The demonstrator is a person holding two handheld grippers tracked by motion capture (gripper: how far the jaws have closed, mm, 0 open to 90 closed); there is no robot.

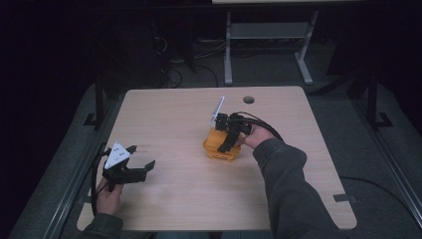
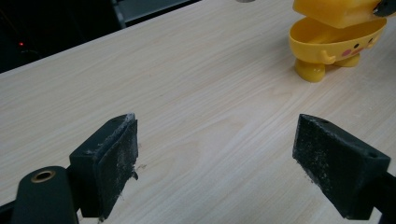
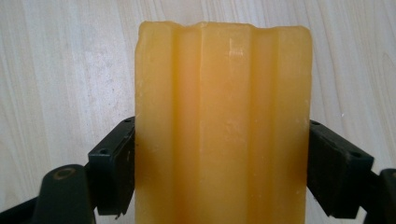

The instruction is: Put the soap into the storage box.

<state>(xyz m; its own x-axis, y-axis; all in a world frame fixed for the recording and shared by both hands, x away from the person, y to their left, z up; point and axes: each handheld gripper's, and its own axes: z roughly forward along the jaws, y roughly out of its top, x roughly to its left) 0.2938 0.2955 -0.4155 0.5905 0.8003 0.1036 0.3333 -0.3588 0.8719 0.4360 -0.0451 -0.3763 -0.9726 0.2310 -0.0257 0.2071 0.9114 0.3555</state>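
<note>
A yellow cartoon-figure container point(image 1: 218, 148) stands at the middle of the wooden table point(image 1: 169, 114). In the left gripper view its bowl-like base point(image 2: 334, 44) rests on stubby feet, and a yellow upper piece point(image 2: 334, 9) sits tilted just above it. My right gripper point(image 1: 230, 139) comes in over the container. In the right gripper view it point(image 3: 222, 163) is shut on that ridged yellow upper piece point(image 3: 222, 107), one jaw on each side. My left gripper point(image 1: 142, 156) hovers over the table's near left, open and holding nothing point(image 2: 215, 163), pointed toward the container.
A round cable hole point(image 1: 249, 99) lies near the table's far edge. Behind the table stands a grey desk frame point(image 1: 268, 35) with cables on the floor point(image 1: 174, 64). The person's right sleeve point(image 1: 288, 189) crosses the table's near right.
</note>
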